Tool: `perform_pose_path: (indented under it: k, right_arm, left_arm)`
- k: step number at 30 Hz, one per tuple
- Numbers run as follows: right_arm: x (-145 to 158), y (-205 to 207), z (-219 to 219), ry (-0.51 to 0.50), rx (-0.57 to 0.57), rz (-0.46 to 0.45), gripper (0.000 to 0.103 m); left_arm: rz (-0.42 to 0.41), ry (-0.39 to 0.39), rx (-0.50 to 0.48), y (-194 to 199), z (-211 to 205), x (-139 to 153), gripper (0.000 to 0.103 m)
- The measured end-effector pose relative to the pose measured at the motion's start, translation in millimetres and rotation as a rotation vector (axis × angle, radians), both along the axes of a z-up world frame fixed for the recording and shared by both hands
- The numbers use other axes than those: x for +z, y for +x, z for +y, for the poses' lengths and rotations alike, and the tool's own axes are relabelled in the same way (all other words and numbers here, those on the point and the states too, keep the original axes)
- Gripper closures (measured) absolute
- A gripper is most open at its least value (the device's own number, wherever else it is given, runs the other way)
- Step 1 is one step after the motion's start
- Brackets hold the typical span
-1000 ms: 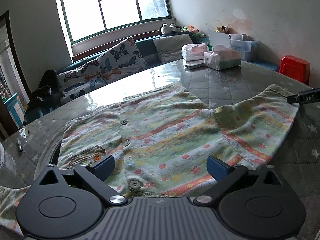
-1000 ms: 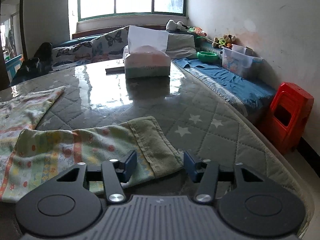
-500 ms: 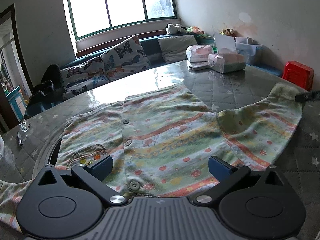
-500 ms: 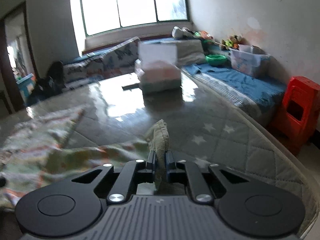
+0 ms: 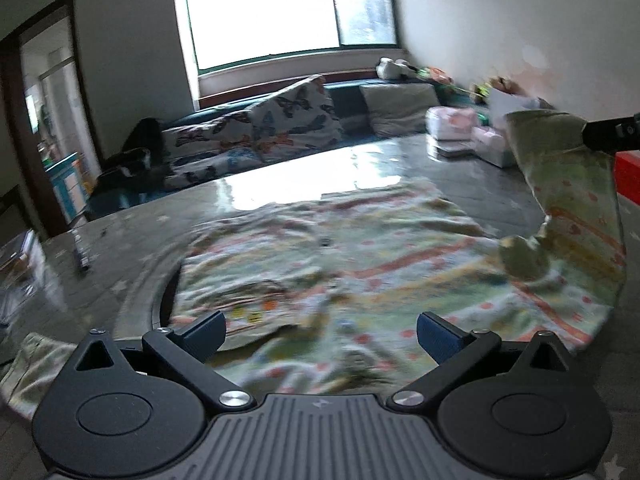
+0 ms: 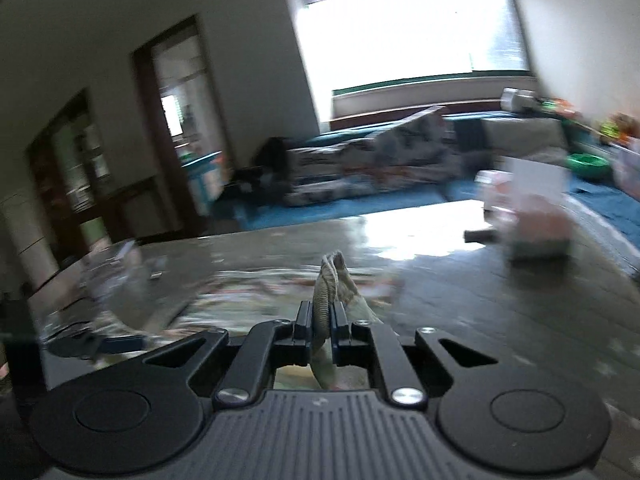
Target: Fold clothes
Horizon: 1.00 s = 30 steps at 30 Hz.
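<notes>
Sleeve (image 5: 568, 184) upward in right claw (image 6: 321, 314)

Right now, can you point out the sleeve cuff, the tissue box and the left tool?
sleeve cuff (image 6: 329, 276): right wrist view, ribbed edge above the pads.
tissue box (image 6: 536, 216): right wrist view, front face.
left tool (image 5: 320, 334): left wrist view, gap midway between open fingertips.

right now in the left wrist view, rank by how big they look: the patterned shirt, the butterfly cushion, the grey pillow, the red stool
1. patterned shirt, fills most of the table
2. butterfly cushion
3. grey pillow
4. red stool, cut off by the frame edge, so its rank is unsure

Nearness inflates the shirt.
</notes>
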State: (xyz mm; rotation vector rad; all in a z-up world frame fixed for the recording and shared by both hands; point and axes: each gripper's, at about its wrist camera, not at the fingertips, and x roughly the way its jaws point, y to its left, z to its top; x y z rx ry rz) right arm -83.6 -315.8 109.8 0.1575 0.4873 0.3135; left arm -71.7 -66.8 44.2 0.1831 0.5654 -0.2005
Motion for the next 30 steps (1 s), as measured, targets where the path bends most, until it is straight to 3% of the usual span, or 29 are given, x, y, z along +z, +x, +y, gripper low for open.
perform_pose_path:
  k: [9, 16, 23, 26, 30]
  right_arm:
    - [-2, 36, 105, -0.082, 0.225, 0.025, 0.096]
    - [-20, 48, 155, -0.12, 0.334, 0.066, 0.096]
    - [-11, 44, 140, -0.089, 0.331, 0.034, 0.089]
    - [-6, 40, 127, -0.123, 0.296, 0.009, 0.088]
    - [-6, 35, 102, -0.187, 0.232, 0.013, 0.077]
  left_arm:
    - [-0.02, -0.094, 0.159, -5, 63, 7, 0.0]
    - [-0.009, -0.112, 0.192, -10, 81, 5, 0.0]
    - [-0.011, -0.11, 0.177, -12, 77, 7, 0.0]
    - [-0.008, -0.119, 0.151, -12, 74, 10, 0.001]
    - [0.011, -0.102, 0.064, -16, 59, 9, 0.008]
